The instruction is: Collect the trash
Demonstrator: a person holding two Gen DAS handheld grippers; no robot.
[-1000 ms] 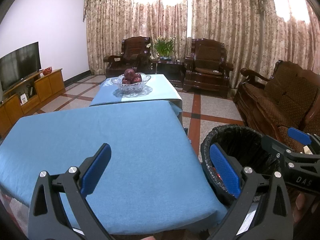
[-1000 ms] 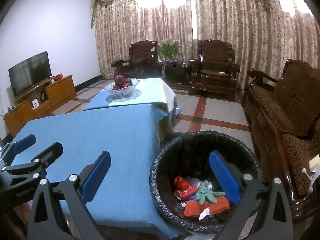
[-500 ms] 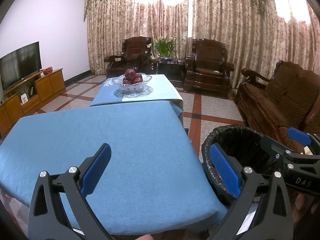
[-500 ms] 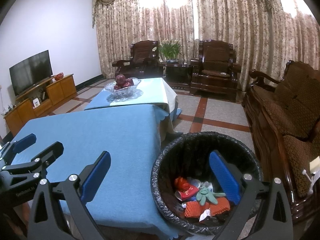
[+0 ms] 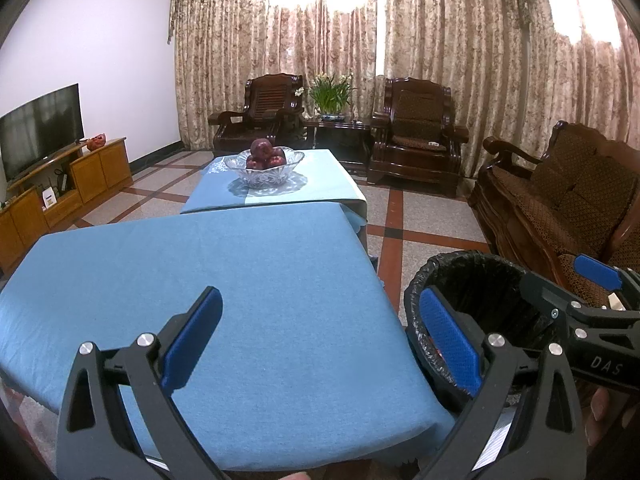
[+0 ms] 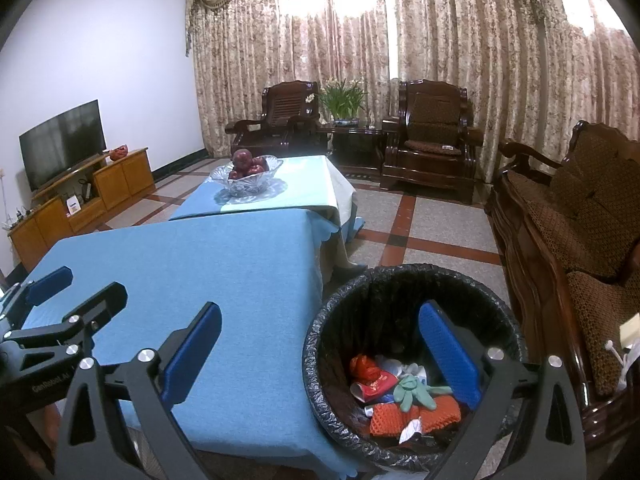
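- At the near edge of the blue-clothed table (image 5: 224,280), the left gripper (image 5: 320,336) hangs with its blue pads spread wide and nothing between them.
- The right gripper (image 6: 320,344) is likewise spread and empty; it hovers across the table corner and the rim of the black-lined waste bin (image 6: 408,280).
- Trash location: a red wrapper (image 6: 370,374), a green glove (image 6: 416,388), orange foam netting (image 6: 416,412) and white scraps lie in the bottom of the bin. The cloth shows no loose item in either view.
- Judgement: collection looks essentially finished, unless something lies outside the frames.
- Risk 1: the right gripper's right-hand pad (image 6: 448,352) sits low over the bin mouth. A careless drop or sideways swing could snag the loose liner and drag it off the rim, or tip the bin.
- Risk 2: the two tools are near each other; each shows in the other's view. Moving both at once could knock them together.
- Risk 3: the glass fruit bowl (image 5: 264,166) on the far table is well apart, but a long sweep forward could still reach it.
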